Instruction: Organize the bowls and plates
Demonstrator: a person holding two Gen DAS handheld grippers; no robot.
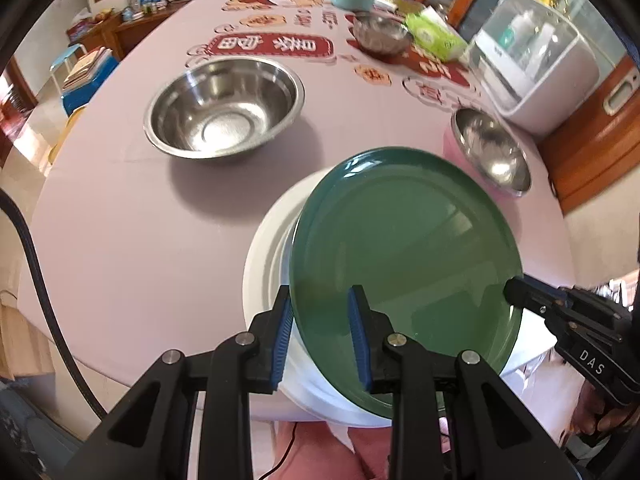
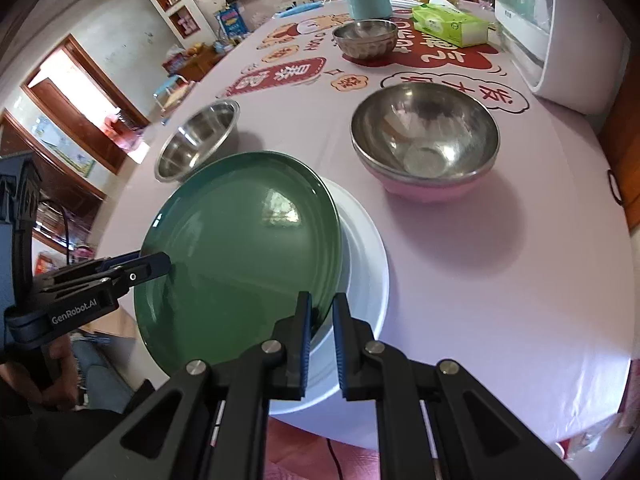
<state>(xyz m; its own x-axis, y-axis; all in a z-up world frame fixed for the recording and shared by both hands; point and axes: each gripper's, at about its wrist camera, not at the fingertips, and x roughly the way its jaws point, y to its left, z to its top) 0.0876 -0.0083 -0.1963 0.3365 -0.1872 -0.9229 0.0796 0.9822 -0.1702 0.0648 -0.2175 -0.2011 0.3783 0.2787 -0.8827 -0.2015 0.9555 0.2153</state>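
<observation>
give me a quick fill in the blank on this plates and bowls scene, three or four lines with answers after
1. The round green plate is gripped at its rim by ____ tongs.
2. Under the green plate lies a plate coloured ____.
3. The steel bowl nearest the plates sits nested in a ____ bowl.
4. The green tissue box lies beside a large white ____.

Missing words: both; white; pink; appliance

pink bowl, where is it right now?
The pink bowl sits on the table right of the green plate in the right wrist view, a steel bowl nested in it. In the left wrist view it is at right, before the white appliance.
</observation>
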